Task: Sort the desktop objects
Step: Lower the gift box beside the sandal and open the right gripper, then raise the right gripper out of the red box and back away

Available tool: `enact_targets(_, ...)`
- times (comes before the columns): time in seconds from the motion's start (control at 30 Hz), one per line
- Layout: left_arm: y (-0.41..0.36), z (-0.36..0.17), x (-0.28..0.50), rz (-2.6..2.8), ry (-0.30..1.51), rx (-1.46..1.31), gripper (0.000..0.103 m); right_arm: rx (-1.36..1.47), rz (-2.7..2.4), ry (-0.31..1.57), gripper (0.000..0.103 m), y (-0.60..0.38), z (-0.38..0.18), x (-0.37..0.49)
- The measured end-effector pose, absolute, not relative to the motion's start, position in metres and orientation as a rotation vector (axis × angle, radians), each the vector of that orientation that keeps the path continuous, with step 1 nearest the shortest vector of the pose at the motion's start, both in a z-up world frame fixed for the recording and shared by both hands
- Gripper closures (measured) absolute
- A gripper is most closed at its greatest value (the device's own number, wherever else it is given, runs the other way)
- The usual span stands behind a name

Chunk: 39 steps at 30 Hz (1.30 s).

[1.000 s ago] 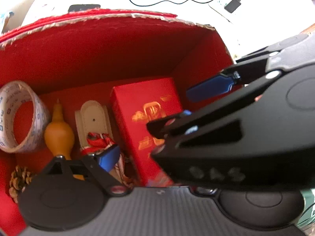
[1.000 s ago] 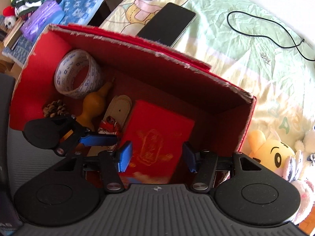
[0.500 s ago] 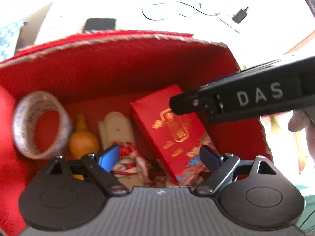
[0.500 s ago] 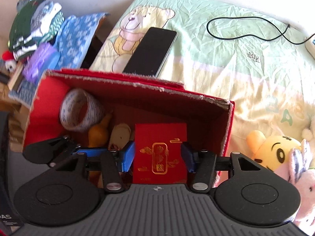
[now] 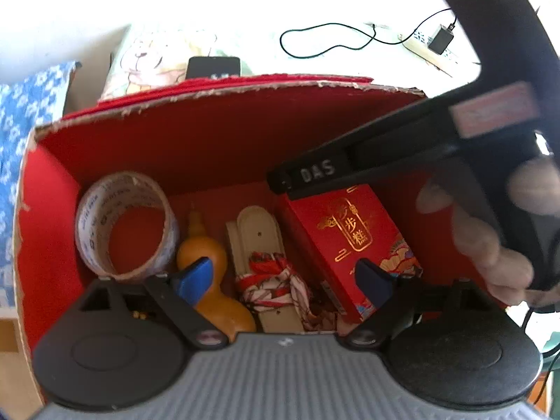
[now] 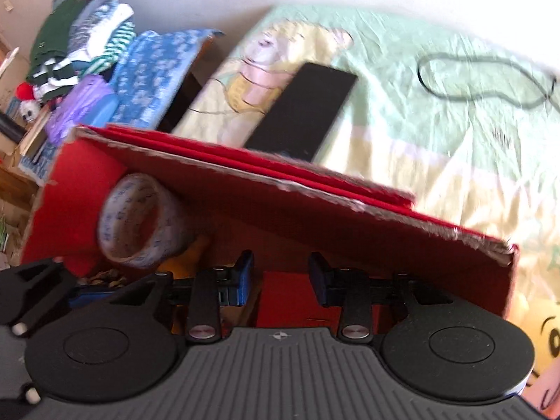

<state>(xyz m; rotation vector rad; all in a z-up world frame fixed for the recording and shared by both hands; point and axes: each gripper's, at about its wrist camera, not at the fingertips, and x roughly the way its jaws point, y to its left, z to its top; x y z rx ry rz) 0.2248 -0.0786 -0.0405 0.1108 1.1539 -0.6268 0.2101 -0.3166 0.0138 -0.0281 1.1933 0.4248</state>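
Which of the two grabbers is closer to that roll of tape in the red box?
Left. The left gripper hangs open just beside the tape roll, its nearer finger almost at the rim. The right gripper, its jaws closing, is over the red packet, across the box.

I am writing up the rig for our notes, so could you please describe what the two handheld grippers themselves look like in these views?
Both are black plastic. The left gripper has a grey ribbed base plate, two round black discs, silver pivot screws and blue pads on its fingers. The right gripper is built the same way. Seen from the left wrist view, its black side carries white "DAS" lettering and a pale label, too blurred to read.
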Motion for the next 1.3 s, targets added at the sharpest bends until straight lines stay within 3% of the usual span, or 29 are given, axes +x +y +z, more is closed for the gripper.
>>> enact_targets(0.53, -0.100, -0.042, 0.226, -0.556, 1.099, 0.262, 0.012, 0.009, 0.290, 1.341, 0.066, -0.326, 0.012, 0.208)
enact_targets(1.3, -0.094, -0.034, 0.219, -0.458, 1.053, 0.274, 0.012, 0.038, 0.300, 1.077, 0.066, -0.345, 0.050, 0.159)
